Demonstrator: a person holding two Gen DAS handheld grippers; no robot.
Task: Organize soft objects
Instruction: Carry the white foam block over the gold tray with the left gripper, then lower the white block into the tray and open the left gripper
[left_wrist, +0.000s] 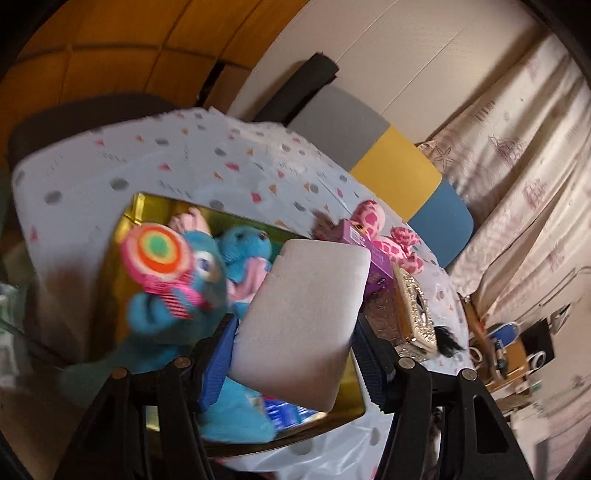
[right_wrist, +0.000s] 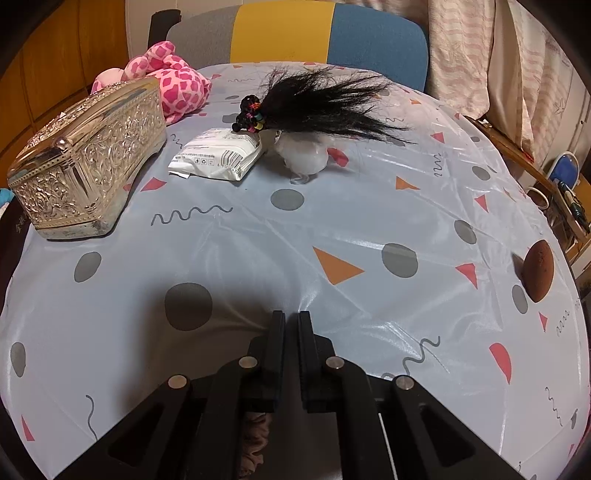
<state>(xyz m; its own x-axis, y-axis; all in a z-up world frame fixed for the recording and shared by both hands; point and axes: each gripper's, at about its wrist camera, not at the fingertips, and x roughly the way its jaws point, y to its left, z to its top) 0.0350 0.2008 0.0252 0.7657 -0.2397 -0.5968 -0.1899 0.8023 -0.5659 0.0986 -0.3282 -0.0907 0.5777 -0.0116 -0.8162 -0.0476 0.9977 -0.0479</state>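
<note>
Left wrist: left gripper (left_wrist: 291, 354) clamped on grey sponge (left_wrist: 303, 317), held over gold box (left_wrist: 147, 210) of plush toys (left_wrist: 236, 254). Likely drop-off; next, lower and release. Right wrist: right gripper (right_wrist: 291, 325) closed, empty, above table (right_wrist: 258, 240); pink plush (right_wrist: 173, 85) still out.

A home: patterned tablecloth (right_wrist: 258, 236), curtain (left_wrist: 517, 166), colour-block chair (right_wrist: 328, 33), wooden cupboards (left_wrist: 110, 48).
</note>
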